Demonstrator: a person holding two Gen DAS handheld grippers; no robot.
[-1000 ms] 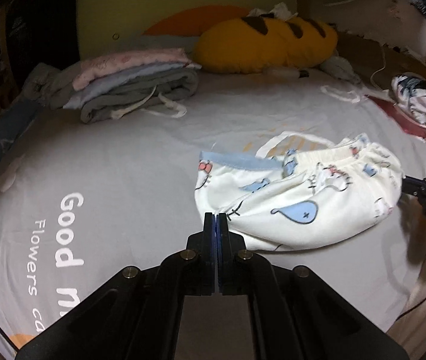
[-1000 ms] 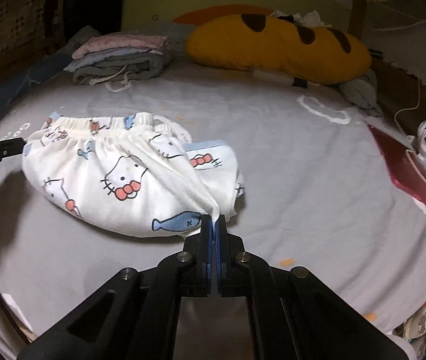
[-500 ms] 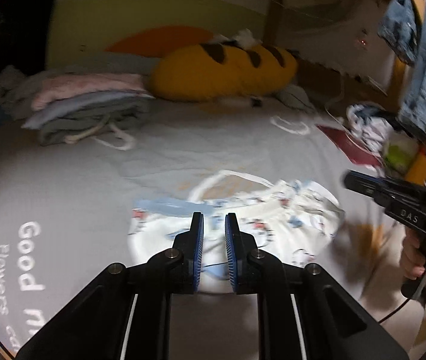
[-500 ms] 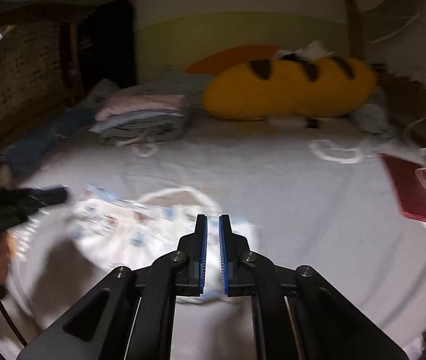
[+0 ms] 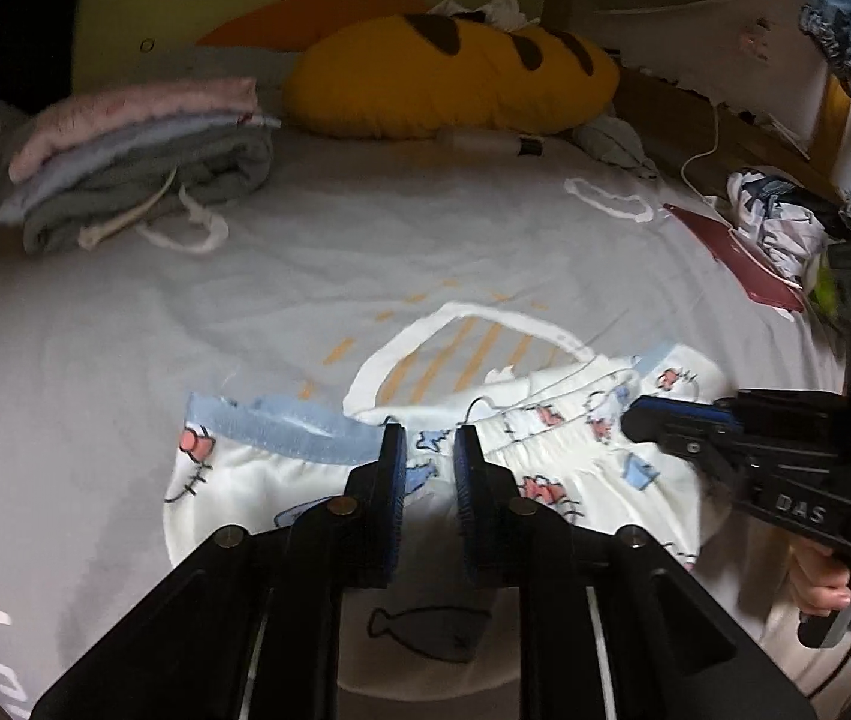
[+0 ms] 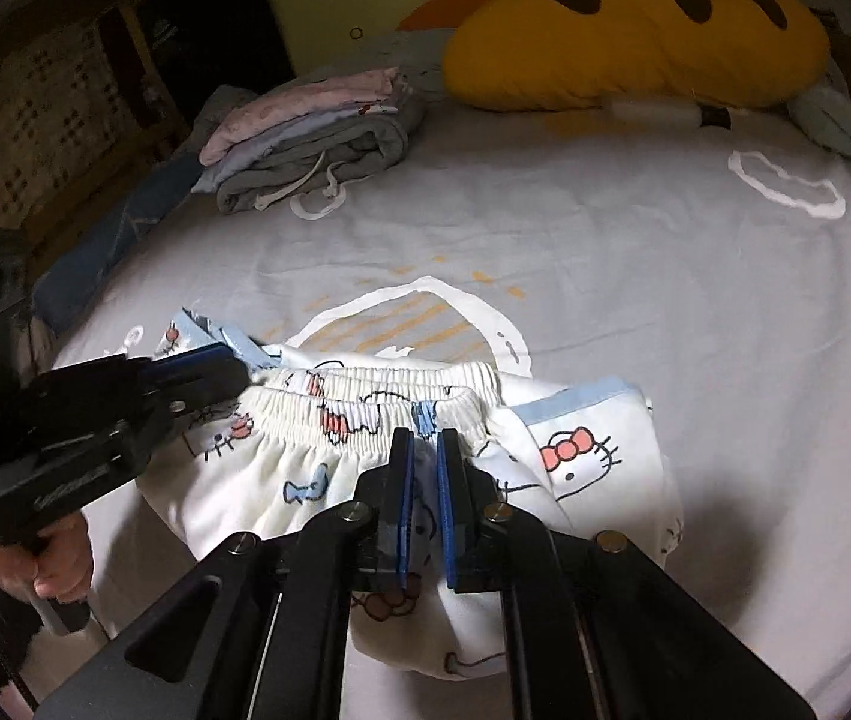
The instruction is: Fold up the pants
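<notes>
Pants (image 6: 365, 462) bunched, lower centre of frame. Left gripper (image 5: 430, 450), right gripper (image 6: 424, 441) both narrowly parted, holding nothing. Pinch waistband corners squarely, pull taut.

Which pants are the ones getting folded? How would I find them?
Look at the grey bed sheet with the big yellow pillow at its far end. The pants lie at the near edge, under both grippers. Unlike the plain grey and pink folded stack, they are white with cartoon cats and blue cuffs.
</notes>
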